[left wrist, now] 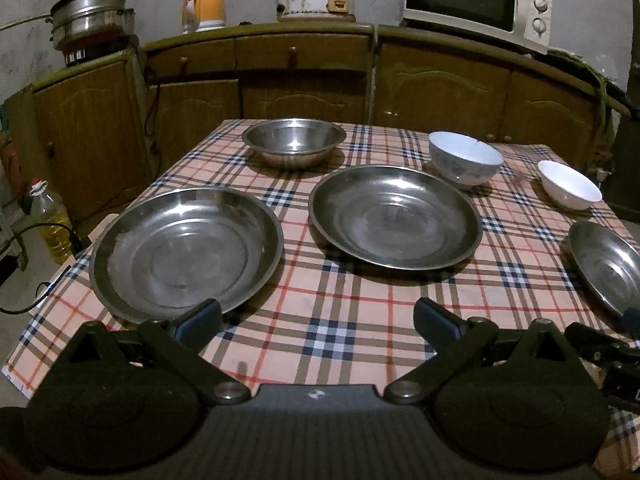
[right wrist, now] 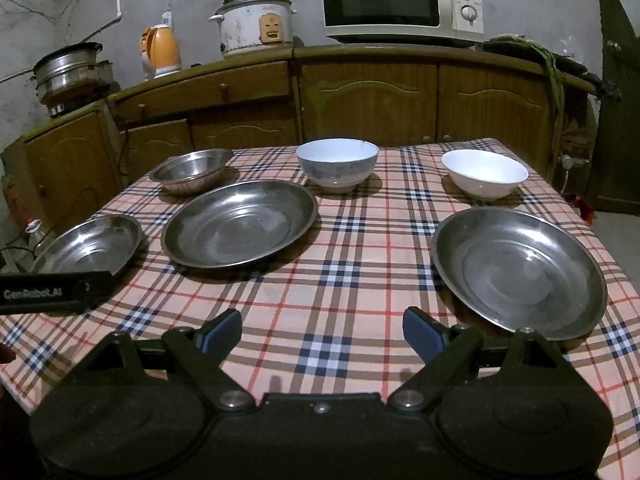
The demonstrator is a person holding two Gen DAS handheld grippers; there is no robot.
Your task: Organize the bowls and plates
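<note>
We find a home kitchen: wooden cabinets (right wrist: pixel 368 96) along a bare grey wall carry a microwave (right wrist: pixel 400 0), rice cooker (right wrist: pixel 256 26), kettle (right wrist: pixel 160 52) and steamer pot (right wrist: pixel 68 68); a table with checked cloth (right wrist: pixel 348 248) holds dishes.

Dull-sheened steel plates (left wrist: pixel 186 248) and glossy white bowls (right wrist: pixel 485 174) (ceramic-looking) on checked cloth (left wrist: pixel 340 312).

Three steel plates (right wrist: pixel 240 222) (right wrist: pixel 520 272) (right wrist: pixel 94 244), one steel bowl (right wrist: pixel 190 170) and two white bowls (right wrist: pixel 337 164) (right wrist: pixel 485 173) are laid out.
</note>
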